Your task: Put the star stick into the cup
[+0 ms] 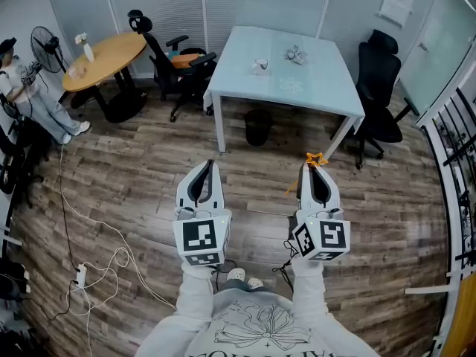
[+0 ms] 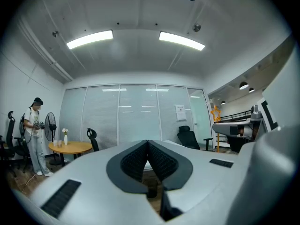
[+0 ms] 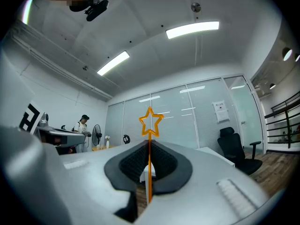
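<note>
Right gripper view: the right gripper (image 3: 149, 142) has its dark ribbed pads clenched on the thin orange star stick (image 3: 149, 165). The stick stands upright between them, its hollow star head poking out above the tips. The left gripper (image 2: 148, 142) has its jaws pressed together with nothing between them, so it carries no load. In the head view both grippers are held out in front of the person, side by side over the wooden floor (image 1: 134, 169) and well apart from the white table (image 1: 320, 88) across the room. On that tabletop sits a small pale vessel that is probably the cup (image 1: 260, 66), though it is too small in this view to be certain, and its opening cannot be made out. So the pick-up looks done: the stick is in hand and looks firmly pinched. What is left is the larger part, namely carrying the stick over to the table, bringing its lower end above the cup's mouth, lowering it in and letting go. None of that has begun as far as these views show.
</note>
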Available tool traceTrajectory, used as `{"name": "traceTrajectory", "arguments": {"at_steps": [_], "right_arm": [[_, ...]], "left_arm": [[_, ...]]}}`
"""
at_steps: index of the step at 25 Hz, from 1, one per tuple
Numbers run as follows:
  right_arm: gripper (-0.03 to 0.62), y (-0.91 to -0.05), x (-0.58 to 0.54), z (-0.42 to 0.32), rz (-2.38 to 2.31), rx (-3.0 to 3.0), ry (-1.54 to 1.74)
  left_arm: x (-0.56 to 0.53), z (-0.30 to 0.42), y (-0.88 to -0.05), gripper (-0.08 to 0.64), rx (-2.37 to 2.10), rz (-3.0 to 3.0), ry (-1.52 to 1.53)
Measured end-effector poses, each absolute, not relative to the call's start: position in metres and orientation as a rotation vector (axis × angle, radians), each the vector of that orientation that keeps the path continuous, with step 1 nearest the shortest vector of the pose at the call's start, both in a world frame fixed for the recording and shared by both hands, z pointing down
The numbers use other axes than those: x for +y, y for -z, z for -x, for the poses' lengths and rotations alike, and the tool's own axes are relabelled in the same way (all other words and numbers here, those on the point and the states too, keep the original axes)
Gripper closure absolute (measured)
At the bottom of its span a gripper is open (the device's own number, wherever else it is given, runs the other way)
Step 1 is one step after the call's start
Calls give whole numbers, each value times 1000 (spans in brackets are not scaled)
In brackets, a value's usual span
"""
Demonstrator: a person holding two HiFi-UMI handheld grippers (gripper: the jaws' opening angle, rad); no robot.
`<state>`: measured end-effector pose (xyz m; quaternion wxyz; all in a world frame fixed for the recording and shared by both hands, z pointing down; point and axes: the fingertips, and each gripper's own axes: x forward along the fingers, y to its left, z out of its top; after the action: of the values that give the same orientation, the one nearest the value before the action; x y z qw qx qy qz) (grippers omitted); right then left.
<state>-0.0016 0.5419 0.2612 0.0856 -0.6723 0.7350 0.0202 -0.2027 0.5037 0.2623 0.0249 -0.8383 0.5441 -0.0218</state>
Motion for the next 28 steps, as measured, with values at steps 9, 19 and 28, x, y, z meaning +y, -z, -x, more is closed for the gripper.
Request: {"name": "traceTrajectory", "arguments": {"at_steps": [9,19,28], "right_arm": [[574,-270,522,14,2020,2173,-49],[574,-278,496,10,2034,2175,-22],[574,-286,431,-16,2006,2192,-15]], "left_arm": [[480,217,-276,554,1678,2606,91],[451,214,-287,555,1679,2629,118],[392,192,-300,555,1719,2611,154]]}}
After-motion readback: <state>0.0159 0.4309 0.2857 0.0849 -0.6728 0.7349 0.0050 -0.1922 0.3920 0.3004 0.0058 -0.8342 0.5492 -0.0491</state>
